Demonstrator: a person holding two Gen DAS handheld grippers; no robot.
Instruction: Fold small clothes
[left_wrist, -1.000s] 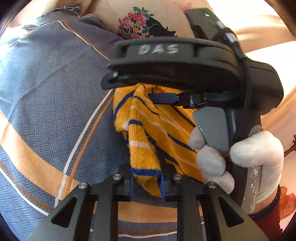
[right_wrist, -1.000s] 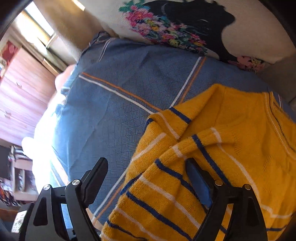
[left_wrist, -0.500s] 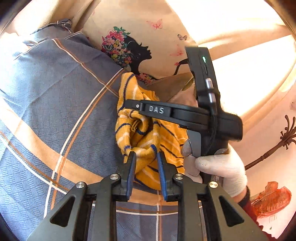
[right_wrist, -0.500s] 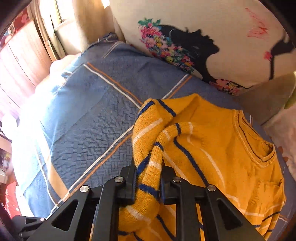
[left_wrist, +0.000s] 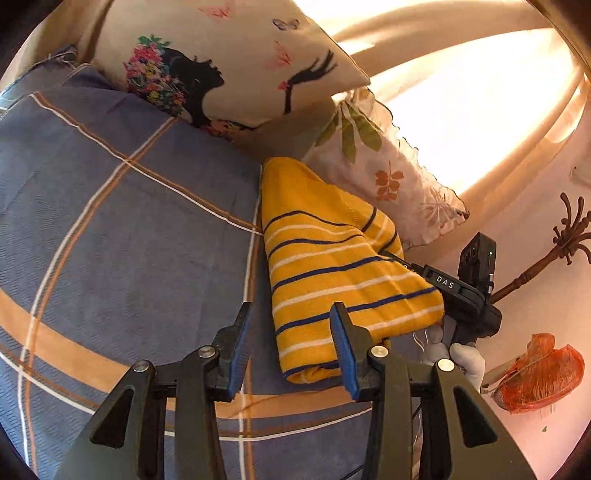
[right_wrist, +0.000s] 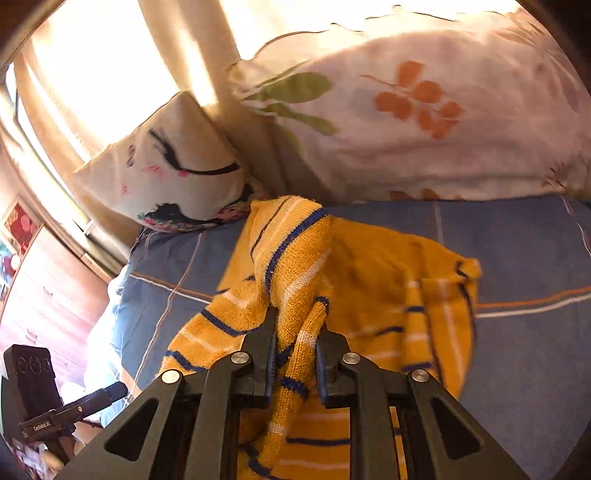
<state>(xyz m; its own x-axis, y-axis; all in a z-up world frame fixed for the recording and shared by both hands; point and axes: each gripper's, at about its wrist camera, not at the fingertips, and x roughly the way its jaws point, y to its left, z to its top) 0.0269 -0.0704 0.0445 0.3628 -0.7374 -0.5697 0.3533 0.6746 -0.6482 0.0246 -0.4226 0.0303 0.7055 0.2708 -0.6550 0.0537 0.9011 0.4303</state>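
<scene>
A small yellow sweater with blue and white stripes (left_wrist: 332, 269) lies folded lengthwise on the blue checked bedsheet (left_wrist: 129, 240). My left gripper (left_wrist: 291, 347) is open and empty, its jaws straddling the sweater's near left edge from above. My right gripper (right_wrist: 295, 347) is shut on a bunched fold of the sweater (right_wrist: 291, 280) and holds it lifted over the rest of the garment (right_wrist: 406, 295). The right gripper's body also shows in the left wrist view (left_wrist: 465, 299) at the sweater's right side.
A cushion with a black silhouette and flowers (left_wrist: 229, 70) and a leaf-print pillow (left_wrist: 388, 166) stand behind the sweater. A wooden coat stand (left_wrist: 546, 258) and an orange bag (left_wrist: 539, 373) are on the right. A wooden wardrobe (right_wrist: 44, 295) is far left.
My left gripper has opened, let go of the sweater and pulled back. My right gripper, open a second ago, has shut on the sweater and carried its fold across.
</scene>
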